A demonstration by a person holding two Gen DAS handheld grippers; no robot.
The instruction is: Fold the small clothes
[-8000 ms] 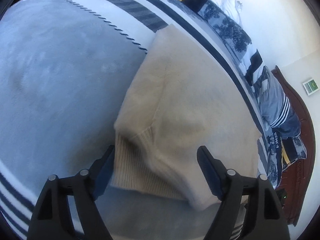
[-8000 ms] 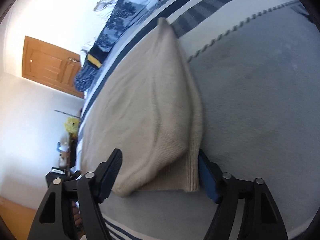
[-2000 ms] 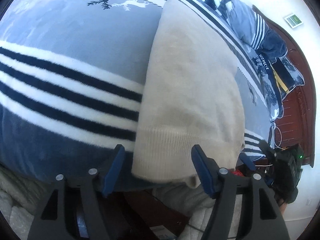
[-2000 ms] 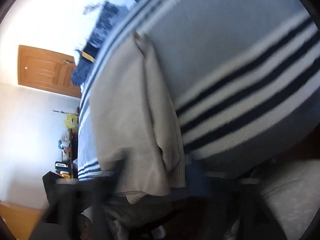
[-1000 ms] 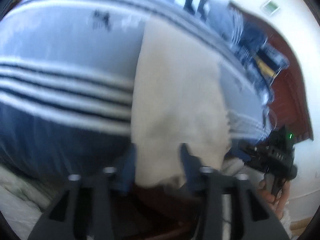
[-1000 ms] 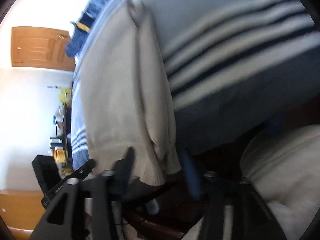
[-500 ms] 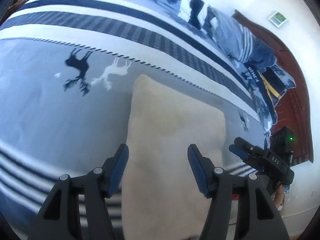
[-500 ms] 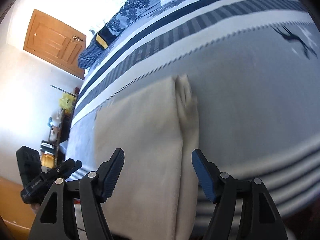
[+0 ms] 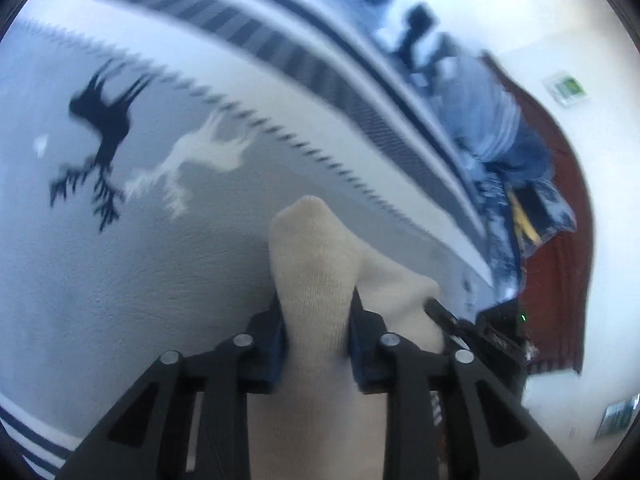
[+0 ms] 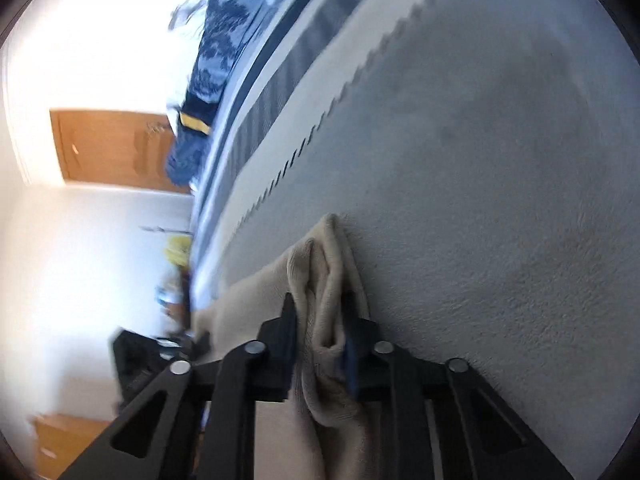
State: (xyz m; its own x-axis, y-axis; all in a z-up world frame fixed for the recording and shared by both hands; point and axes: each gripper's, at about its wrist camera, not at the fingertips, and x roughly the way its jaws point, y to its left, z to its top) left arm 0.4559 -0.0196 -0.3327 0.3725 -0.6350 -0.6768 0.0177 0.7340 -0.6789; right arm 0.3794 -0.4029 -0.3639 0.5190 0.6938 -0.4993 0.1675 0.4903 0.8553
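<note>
Your left gripper point(image 9: 316, 320) is clamped on a bunched corner of the beige knit garment point(image 9: 316, 264). Your right gripper point(image 10: 320, 332) is clamped on another bunched corner point(image 10: 324, 280). The garment is held between both grippers just above the grey bed blanket point(image 9: 120, 280). Each gripped corner points forward, away from you; the cloth trails back under the grippers. Its long axis cannot be determined.

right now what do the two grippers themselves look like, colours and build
Both match. The left gripper and right gripper have matte black angular plastic fingers with triangular cut-outs, round silver bolt heads along the linkage, and dark blue pads on the inner faces. No cables, sleeves or printed markings are visible on them.
</note>
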